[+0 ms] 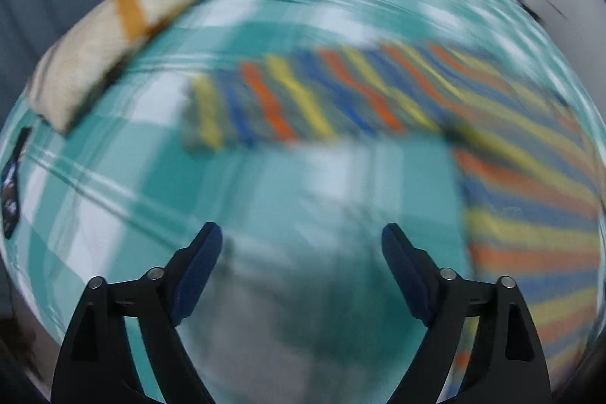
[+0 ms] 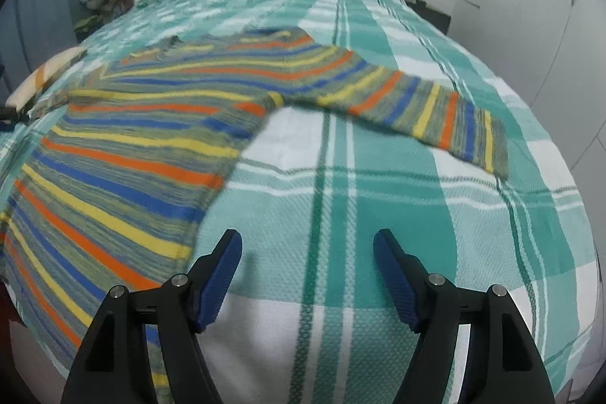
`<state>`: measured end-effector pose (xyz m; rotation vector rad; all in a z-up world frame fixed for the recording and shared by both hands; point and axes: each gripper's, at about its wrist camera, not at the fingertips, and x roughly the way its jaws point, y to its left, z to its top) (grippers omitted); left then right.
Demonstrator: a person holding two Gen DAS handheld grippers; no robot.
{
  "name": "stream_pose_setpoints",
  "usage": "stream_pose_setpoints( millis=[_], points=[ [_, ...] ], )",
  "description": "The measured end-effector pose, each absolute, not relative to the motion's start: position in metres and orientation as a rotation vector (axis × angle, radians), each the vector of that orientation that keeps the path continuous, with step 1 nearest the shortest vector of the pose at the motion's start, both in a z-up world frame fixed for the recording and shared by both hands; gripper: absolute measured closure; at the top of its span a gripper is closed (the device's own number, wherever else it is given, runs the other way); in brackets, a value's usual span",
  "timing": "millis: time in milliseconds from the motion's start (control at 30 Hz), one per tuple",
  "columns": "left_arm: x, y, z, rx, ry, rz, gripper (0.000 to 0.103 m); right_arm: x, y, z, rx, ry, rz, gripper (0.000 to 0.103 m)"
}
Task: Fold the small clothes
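Seen blurred from the left gripper (image 1: 301,245), jaws wide and empty above the bed (image 1: 113,177), and sharply from the right gripper (image 2: 306,252), likewise open, the striped sweater (image 2: 125,146) lies flat, its sleeve (image 2: 428,112) best pinched at the cuff and folded inward.

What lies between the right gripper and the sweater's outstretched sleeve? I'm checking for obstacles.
Only bare checked bedspread separates the right gripper from the sleeve, in the right wrist view.
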<state>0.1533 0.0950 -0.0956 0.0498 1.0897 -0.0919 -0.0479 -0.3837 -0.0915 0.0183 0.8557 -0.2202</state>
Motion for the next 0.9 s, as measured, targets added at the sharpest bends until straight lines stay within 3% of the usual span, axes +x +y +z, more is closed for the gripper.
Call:
stream_pose_setpoints(
  millis=[200, 467, 667, 833, 867, 900],
  points=[
    [0.141, 0.028, -0.083, 0.155, 1.072, -0.313, 0.014, -0.058, -0.367, -0.086, -0.023, 0.841, -0.192, 0.031],
    [0.295, -0.038, -0.02, 0.115, 1.029, -0.559, 0.007, -0.059, -0.377, -0.1, 0.007, 0.895, -0.204, 0.031],
    [0.385, -0.09, -0.059, 0.23, 1.09, -0.568, 0.007, -0.051, -0.387, -0.113, 0.047, 0.951, -0.187, 0.029],
    [0.405, -0.11, -0.108, 0.374, 1.137, -0.613, 0.009, -0.039, -0.39, -0.118, 0.039, 0.964, -0.188, 0.022],
    [0.405, -0.11, -0.115, 0.388, 1.148, -0.622, 0.023, -0.037, -0.39, -0.119, 0.038, 0.965, -0.188, 0.021],
    [0.404, -0.11, -0.12, 0.383, 1.154, -0.643, 0.056, -0.035, -0.391, -0.12, 0.038, 0.964, -0.19, 0.02]
  ],
)
